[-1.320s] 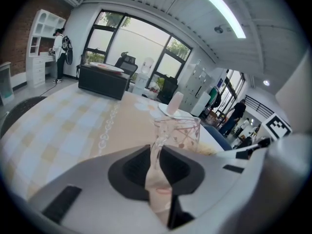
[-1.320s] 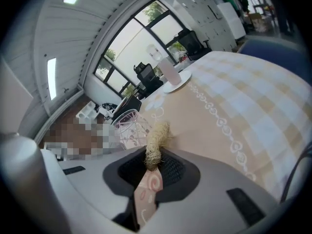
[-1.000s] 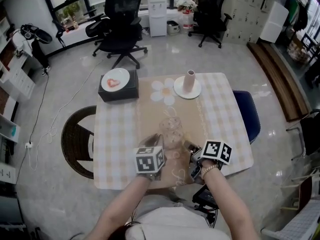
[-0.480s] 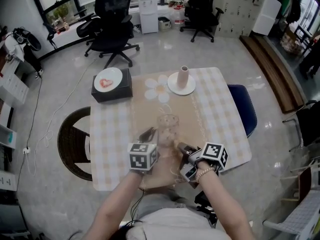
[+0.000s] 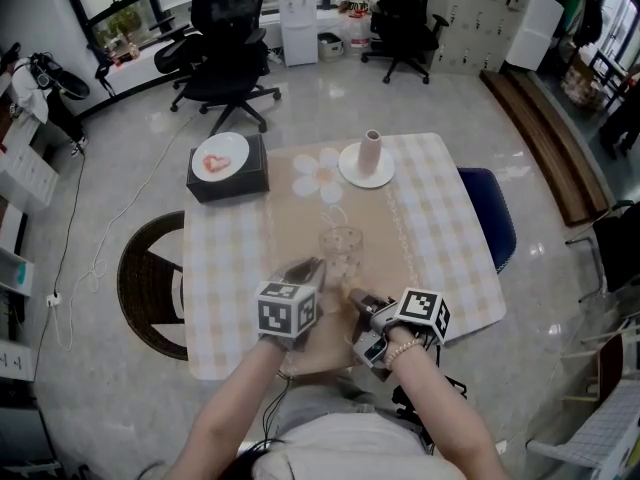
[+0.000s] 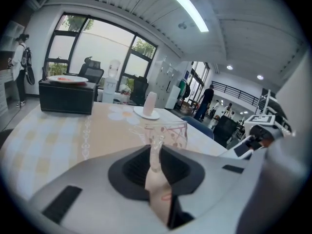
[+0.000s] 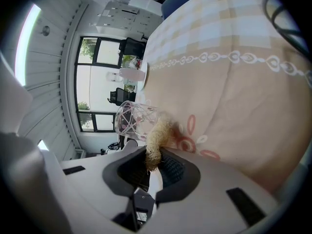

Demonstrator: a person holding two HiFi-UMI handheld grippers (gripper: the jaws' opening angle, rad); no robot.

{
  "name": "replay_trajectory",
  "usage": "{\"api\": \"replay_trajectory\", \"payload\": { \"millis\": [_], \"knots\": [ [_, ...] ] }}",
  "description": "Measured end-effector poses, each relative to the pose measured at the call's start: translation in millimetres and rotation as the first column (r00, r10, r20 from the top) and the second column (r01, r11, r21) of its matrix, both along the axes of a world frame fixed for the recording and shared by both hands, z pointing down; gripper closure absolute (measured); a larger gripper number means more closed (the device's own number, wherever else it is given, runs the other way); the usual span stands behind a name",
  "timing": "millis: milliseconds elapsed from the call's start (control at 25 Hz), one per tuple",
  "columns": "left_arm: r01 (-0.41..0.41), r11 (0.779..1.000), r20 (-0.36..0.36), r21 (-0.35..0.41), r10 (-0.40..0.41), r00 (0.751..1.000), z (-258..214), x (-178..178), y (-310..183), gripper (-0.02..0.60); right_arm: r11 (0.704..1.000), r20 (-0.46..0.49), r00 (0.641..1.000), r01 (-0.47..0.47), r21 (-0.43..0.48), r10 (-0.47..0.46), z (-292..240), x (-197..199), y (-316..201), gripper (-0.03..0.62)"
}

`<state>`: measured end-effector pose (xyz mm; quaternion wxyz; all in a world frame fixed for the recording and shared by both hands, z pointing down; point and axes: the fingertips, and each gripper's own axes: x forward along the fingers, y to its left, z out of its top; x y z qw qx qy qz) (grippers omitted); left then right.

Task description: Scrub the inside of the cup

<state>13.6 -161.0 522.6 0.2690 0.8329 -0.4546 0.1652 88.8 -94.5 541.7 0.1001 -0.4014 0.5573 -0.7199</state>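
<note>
Left gripper view has the left gripper (image 6: 155, 152) clenched on a glass part of the cup (image 6: 169, 133). That part runs up between the pads, though whether it is the wall or a handle I cannot tell. Beyond the pads the cup stands roughly upright with its mouth up, its clear wall crossed by thin pink lines.

In the right gripper view, the right gripper (image 7: 155, 155) is clamped on the butt of a straw-coloured fibrous scrubber (image 7: 157, 139). The scrubber's long axis runs straight out from the jaws. Its free end lies at the cup's (image 7: 132, 118) rim and outer wall, and it does not look to be inside.

Seen from the head view, the cup (image 5: 341, 246) is over the beige middle strip of the table (image 5: 440, 228), near the middle of its near edge. The left gripper (image 5: 305, 270) is on its near-left side and the right gripper (image 5: 358, 298) is just beside its near-right. The next move likely turns on lifting the scrubber's tip over the rim and down along the cup's upright axis.

No brand or writing can be read; only the square markers on the gripper cubes and the cloth's printed flower and chain pattern show.
</note>
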Motion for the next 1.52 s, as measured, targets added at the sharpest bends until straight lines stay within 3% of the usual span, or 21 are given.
{"api": "replay_trajectory", "payload": {
  "millis": [600,1000,1200,1360,1520],
  "knots": [
    [-0.171,0.983,-0.024,-0.062,0.17,0.985,-3,24,12,0.526,0.999,0.047,0.998,0.044,-0.013,-0.043,2,-28,7,0.533],
    [-0.168,0.984,-0.015,-0.057,0.167,0.986,-4,14,1,0.526,0.997,0.05,0.996,0.073,0.007,-0.073,0,-31,19,0.532],
    [-0.147,0.988,0.011,-0.054,0.147,0.989,-2,1,-11,0.526,0.999,-0.099,0.995,0.028,0.027,-0.025,-2,-7,16,0.531],
    [-0.135,0.989,0.024,-0.057,0.136,0.99,1,-3,-12,0.526,0.997,-0.249,0.967,-0.035,0.063,0.05,-2,28,6,0.533],
    [-0.159,0.986,0.06,-0.042,0.161,0.985,4,-1,-8,0.526,0.99,-0.308,0.946,-0.069,0.124,0.105,-6,52,-11,0.533]
  ]
}}
